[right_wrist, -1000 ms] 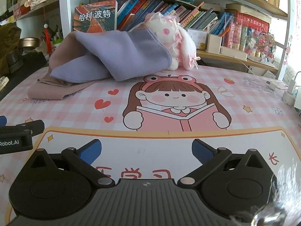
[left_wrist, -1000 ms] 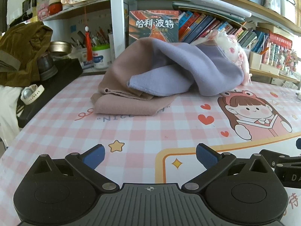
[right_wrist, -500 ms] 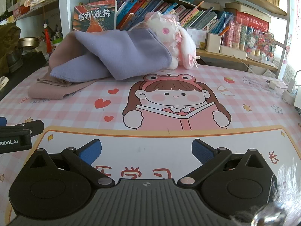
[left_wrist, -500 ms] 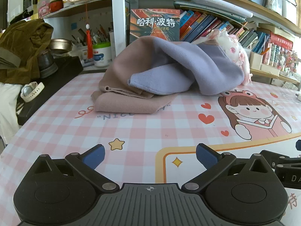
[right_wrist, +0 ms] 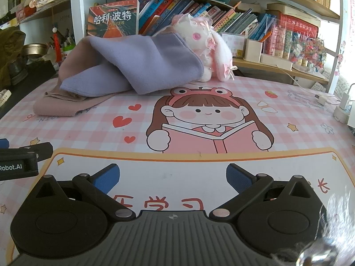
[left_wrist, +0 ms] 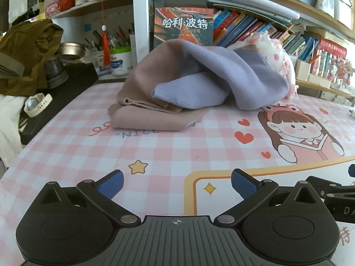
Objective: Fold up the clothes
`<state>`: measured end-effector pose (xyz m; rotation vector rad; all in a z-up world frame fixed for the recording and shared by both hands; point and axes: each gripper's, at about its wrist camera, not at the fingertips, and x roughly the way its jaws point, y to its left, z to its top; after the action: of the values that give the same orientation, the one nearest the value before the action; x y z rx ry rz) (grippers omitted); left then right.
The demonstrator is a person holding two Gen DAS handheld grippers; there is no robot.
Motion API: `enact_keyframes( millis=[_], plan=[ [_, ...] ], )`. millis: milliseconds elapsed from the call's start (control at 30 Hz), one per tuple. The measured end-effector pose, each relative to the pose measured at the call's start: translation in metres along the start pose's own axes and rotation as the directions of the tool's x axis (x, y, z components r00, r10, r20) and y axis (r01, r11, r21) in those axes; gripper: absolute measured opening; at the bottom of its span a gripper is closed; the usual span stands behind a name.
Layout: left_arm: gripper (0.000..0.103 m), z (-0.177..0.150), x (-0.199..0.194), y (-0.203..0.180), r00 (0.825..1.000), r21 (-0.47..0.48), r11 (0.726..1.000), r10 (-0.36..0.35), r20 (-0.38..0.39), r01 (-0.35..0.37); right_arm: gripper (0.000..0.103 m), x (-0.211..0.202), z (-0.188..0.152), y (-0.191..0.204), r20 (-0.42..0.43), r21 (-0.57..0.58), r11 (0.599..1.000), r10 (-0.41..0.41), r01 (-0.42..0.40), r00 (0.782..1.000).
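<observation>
A crumpled garment, dusty pink (left_wrist: 155, 119) with a lilac part (left_wrist: 239, 77), lies heaped at the far side of the pink checked mat (left_wrist: 111, 150). It also shows in the right wrist view (right_wrist: 142, 66), at the far left. My left gripper (left_wrist: 177, 184) is open and empty, low over the mat, well short of the garment. My right gripper (right_wrist: 173, 178) is open and empty over the white panel of the mat. The left gripper's body (right_wrist: 20, 161) shows at the left edge of the right wrist view.
A white plush rabbit (right_wrist: 208, 46) sits against the garment's right side. Shelves of books (right_wrist: 199, 15) stand behind. A dark block with a watch (left_wrist: 37, 104) and an olive coat (left_wrist: 24, 51) are at the left. Chargers and cables (right_wrist: 341, 106) lie far right.
Both grippers have moved slightly forward toward the garment, which looks a little larger. The jaws stay open and the garment has not moved.
</observation>
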<state>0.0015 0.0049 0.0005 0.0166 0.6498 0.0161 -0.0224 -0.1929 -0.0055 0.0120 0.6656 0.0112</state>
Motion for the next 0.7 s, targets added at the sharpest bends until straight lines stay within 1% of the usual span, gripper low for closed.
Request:
enact_keyframes(
  millis=[133, 300, 467, 700],
  plan=[
    [0.103, -0.0002, 0.0002, -0.0002, 1.000, 0.003, 1.000, 0.007, 0.001, -0.007, 0.103, 0.0006, 0.0001, 0.0005, -0.003, -0.002, 1.000, -0.001, 0.001, 1.000],
    [0.103, -0.0009, 0.0031, 0.0007, 1.000, 0.001, 1.000, 0.010, -0.019, -0.010, 0.103, 0.0013, -0.0001, 0.0005, -0.008, -0.001, 1.000, -0.002, 0.002, 1.000],
    [0.103, -0.0014, 0.0047, 0.0010, 0.999, 0.001, 1.000, 0.001, -0.033, -0.001, 0.103, 0.0027, -0.0001, 0.0002, -0.017, 0.004, 1.000, -0.002, 0.002, 1.000],
    [0.103, -0.0008, 0.0050, 0.0026, 0.999, -0.005, 1.000, -0.014, -0.032, 0.014, 0.103, 0.0037, 0.0001, 0.0005, -0.026, 0.000, 1.000, -0.001, 0.002, 1.000]
  ],
)
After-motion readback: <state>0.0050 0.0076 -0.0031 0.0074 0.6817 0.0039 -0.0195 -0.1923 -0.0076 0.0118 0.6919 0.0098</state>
